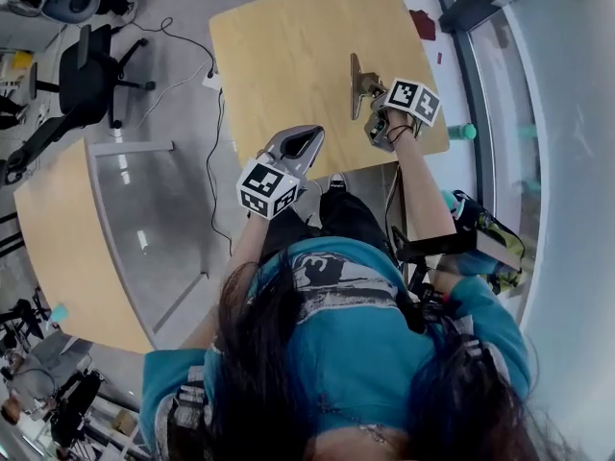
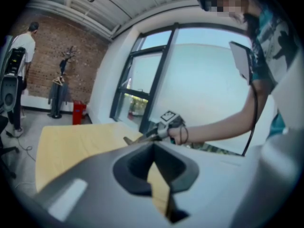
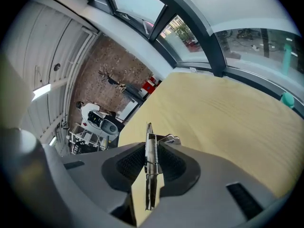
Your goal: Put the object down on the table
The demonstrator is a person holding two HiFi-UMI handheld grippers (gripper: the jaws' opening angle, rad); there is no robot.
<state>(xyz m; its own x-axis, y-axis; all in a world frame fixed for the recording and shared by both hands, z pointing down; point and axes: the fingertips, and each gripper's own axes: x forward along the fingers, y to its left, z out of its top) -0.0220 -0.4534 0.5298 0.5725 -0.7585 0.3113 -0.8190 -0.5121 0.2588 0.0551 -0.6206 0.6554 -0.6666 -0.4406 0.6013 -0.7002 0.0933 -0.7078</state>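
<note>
Head view: tool (image 1: 356, 70) in right claw (image 1: 369, 92)

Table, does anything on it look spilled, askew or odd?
Nothing stands out. The table shows no spill or damage; the right tongs hold a metal tool over it.

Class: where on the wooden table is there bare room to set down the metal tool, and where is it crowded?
Nearly the whole table is bare, from its left edge to the metal tool in the right gripper. Nowhere looks crowded.
</note>
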